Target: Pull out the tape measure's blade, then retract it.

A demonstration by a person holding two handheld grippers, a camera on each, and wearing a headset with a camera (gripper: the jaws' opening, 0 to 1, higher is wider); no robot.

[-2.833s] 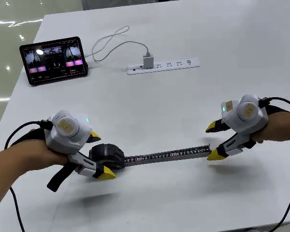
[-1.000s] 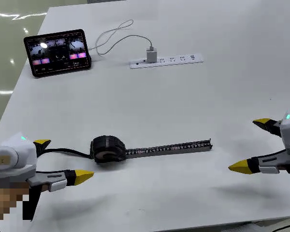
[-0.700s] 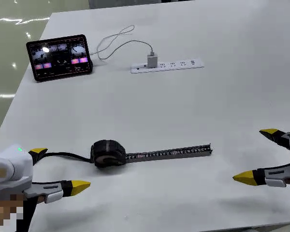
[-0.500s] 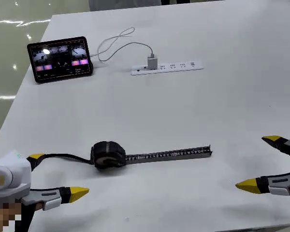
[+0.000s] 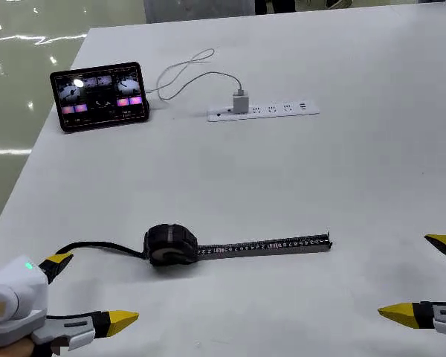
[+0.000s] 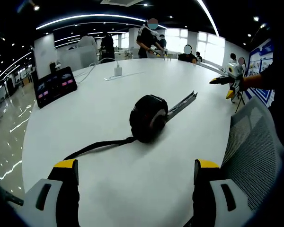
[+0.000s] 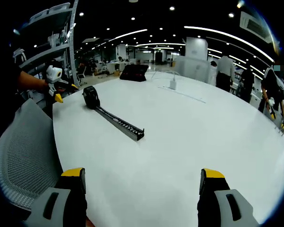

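A black tape measure point(image 5: 170, 245) lies on the white table point(image 5: 282, 178) with its blade point(image 5: 264, 245) drawn out to the right and a black wrist strap trailing left. In the left gripper view the case point(image 6: 148, 117) sits ahead with the blade point(image 6: 182, 101) running away. The right gripper view has the blade's end point(image 7: 132, 132) nearest and the case point(image 7: 90, 96) beyond. My left gripper point(image 5: 89, 291) is open at the lower left, apart from the case. My right gripper point(image 5: 424, 279) is open at the lower right, well clear of the blade's tip.
A tablet point(image 5: 99, 96) with a lit screen stands at the table's back left. A white power strip point(image 5: 264, 111) with a charger and cable lies behind the middle. A grey mesh chair point(image 7: 23, 156) is by the near edge. People stand in the background.
Both grippers have let go of the tape measure and drawn back toward me and outward. The tape measure stays put with its blade out. The head camera has shifted slightly.
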